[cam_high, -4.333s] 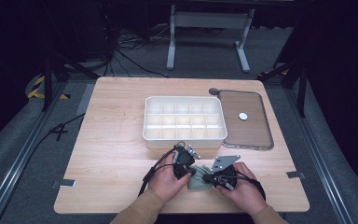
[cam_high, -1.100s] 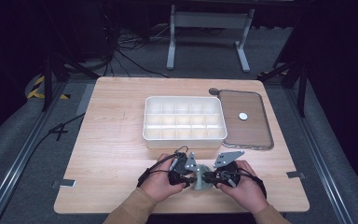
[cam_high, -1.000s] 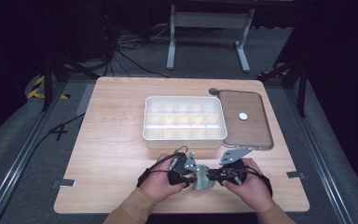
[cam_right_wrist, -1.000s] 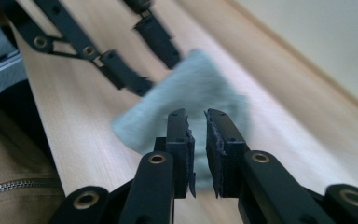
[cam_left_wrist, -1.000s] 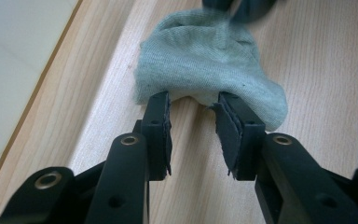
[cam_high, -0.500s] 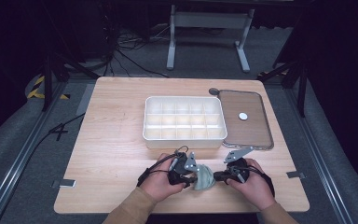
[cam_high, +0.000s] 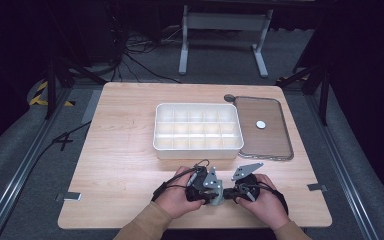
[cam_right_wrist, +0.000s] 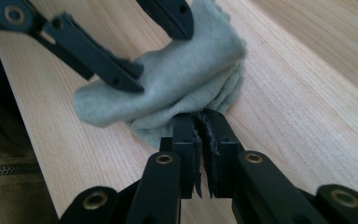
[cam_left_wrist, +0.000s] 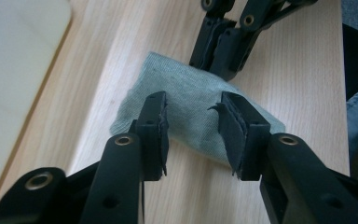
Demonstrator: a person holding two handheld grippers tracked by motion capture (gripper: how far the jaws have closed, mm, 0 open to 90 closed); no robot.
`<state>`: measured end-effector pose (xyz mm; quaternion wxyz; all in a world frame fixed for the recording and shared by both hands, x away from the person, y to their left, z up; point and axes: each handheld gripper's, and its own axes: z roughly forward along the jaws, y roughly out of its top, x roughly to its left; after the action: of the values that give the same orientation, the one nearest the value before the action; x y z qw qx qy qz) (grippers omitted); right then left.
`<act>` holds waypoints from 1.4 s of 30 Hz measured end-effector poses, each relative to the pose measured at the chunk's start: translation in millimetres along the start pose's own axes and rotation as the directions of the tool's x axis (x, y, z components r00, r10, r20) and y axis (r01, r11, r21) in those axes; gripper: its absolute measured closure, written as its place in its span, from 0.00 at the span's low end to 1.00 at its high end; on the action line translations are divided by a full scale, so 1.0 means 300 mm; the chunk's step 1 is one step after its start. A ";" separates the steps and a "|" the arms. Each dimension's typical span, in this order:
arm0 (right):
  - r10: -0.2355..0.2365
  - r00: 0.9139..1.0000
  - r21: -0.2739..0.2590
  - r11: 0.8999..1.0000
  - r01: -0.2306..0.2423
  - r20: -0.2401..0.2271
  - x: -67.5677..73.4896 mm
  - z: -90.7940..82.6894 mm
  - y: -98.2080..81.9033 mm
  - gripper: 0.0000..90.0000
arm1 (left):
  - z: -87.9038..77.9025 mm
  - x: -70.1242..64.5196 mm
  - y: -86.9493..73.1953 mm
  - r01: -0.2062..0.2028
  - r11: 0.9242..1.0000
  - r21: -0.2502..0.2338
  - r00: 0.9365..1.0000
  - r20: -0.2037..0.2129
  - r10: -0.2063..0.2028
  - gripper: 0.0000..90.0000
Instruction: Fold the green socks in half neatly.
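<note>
Two grippers working a grey-green cloth at the near edge of the bench.

Left to right: left hand (cam_high: 176,200) with left gripper (cam_left_wrist: 192,127), fingers (cam_left_wrist: 154,125) parted, astride the cloth (cam_left_wrist: 191,105), just been opening further, pads not pressing. Cloth bunched flat on the wooden bench (cam_high: 125,130), near edge, between both hands, in front of the white tray (cam_high: 198,131). Right gripper (cam_right_wrist: 199,133) opposite, fingers (cam_right_wrist: 184,140) clenched on a fold at the cloth's edge, only a thin gap left; after closing, just eased a touch. Right hand (cam_high: 264,201) beside it. Farther back right: clear lid (cam_high: 265,127) lying flat, touching the tray's right side, small white disc (cam_high: 260,124) on it.
</note>
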<state>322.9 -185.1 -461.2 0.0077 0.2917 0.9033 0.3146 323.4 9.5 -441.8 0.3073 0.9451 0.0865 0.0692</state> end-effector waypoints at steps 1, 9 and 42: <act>0.000 1.000 0.000 1.000 0.000 0.000 0.000 0.000 0.000 0.93 | 0.000 0.000 0.000 0.000 1.000 0.000 1.000 0.000 0.000 0.69; 0.005 1.000 0.014 1.000 -0.005 0.007 -0.001 -0.003 -0.003 0.89 | 0.019 -0.007 -0.002 0.023 1.000 -0.008 1.000 -0.008 -0.023 0.69; 0.145 0.987 -0.062 0.988 -0.141 0.068 -0.035 -0.023 0.044 0.61 | 0.019 -0.040 0.009 0.091 0.996 0.019 0.988 -0.124 -0.088 0.52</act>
<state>337.1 -186.3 -449.9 0.0263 0.3667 0.8697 0.3292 313.1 1.7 -445.8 0.2925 0.9380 0.1484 0.1126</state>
